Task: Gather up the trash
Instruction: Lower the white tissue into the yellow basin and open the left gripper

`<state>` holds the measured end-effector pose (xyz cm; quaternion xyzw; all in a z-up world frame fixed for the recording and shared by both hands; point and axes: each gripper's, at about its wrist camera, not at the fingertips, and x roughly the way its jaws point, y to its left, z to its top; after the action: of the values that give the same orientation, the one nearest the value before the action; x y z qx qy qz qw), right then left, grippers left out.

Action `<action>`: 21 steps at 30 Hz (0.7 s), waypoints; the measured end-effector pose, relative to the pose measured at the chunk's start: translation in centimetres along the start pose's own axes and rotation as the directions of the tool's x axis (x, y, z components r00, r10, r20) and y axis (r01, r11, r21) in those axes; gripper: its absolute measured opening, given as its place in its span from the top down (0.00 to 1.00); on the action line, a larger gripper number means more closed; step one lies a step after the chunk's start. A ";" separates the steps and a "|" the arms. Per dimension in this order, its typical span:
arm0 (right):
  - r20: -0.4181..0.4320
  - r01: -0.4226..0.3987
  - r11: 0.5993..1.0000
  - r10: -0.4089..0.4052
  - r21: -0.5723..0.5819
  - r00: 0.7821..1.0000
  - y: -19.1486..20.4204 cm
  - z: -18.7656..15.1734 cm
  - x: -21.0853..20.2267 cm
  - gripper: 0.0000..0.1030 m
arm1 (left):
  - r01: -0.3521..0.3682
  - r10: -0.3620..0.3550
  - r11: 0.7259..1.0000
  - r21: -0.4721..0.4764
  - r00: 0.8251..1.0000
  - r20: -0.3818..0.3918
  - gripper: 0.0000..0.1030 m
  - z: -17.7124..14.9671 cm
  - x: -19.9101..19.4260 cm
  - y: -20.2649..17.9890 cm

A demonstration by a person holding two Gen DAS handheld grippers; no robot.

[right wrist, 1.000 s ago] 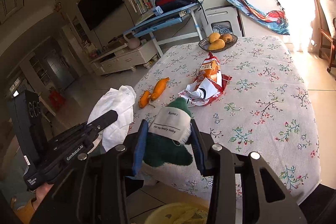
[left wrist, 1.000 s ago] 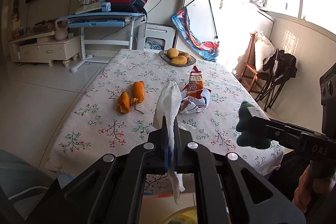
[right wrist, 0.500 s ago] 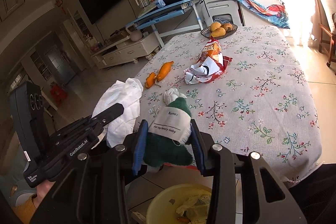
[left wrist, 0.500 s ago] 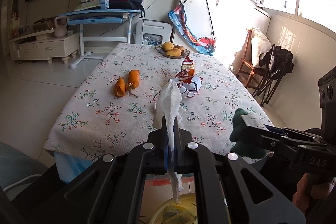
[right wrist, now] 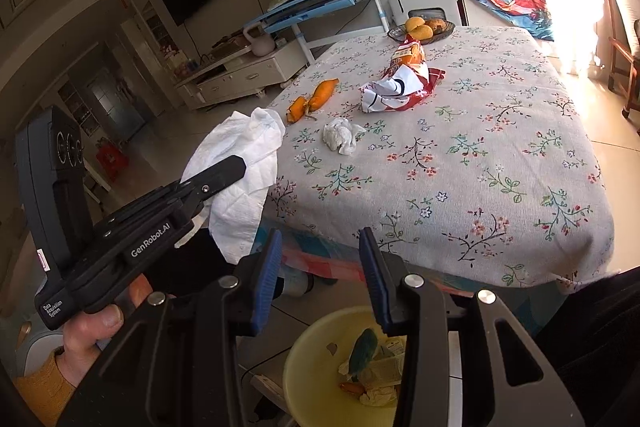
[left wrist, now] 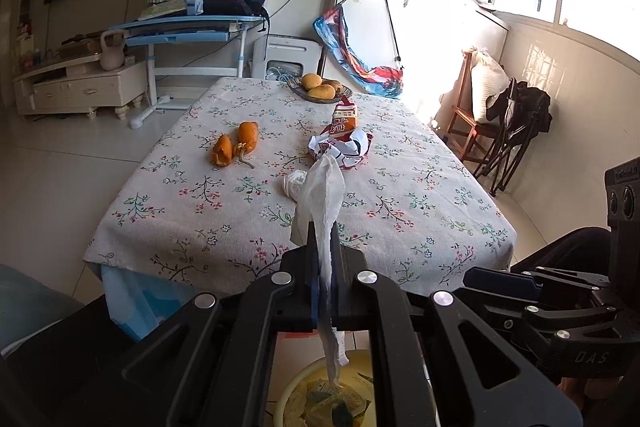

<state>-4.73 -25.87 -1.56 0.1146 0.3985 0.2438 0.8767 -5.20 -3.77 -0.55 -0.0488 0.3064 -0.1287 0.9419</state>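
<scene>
Trash is sitting partly in a round pale-yellow plastic bin on the floor just off the near edge of the bench, which is wearing a white cloth printed with small flowers. The left tool is clamping fully shut on a crumpled white paper tissue, the sheet billowing above the black jaws and its tail dangling below them over the bin. The right tool is hanging over the same bin with its blue-padded jaws standing partly open and gripping nothing; a dark green soft item is lying inside the bin among scraps of paper. Waiting on the bench are a small white wad of paper, a crushed red-and-white snack wrapper with an orange carton just behind it, two orange peel pieces, and a dark woven dish of yellow fruit at the far end.
</scene>
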 end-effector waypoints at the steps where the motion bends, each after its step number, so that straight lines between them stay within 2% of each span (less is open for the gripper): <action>1: -0.001 0.001 1.000 -0.001 0.000 1.000 0.0 -0.1 -0.1 0.60 | 0.001 -0.001 1.000 -0.002 1.000 -0.001 0.96 -0.1 -0.1 0.0; 12: 0.017 0.013 1.000 -0.013 0.001 1.000 0.1 -0.5 -1.1 0.60 | 0.010 -0.010 1.000 -0.011 1.000 -0.010 0.96 -1.1 -1.3 -0.1; 21: 0.020 0.037 0.999 -0.038 0.008 0.999 0.1 -0.9 -1.6 0.60 | 0.049 -0.052 0.998 -0.041 0.997 -0.058 0.96 -3.1 -2.3 -0.6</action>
<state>-6.32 -26.65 -1.08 0.1127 0.3927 0.2247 0.8847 -8.96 -3.79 -1.65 -0.0714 0.3353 -0.1478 0.9277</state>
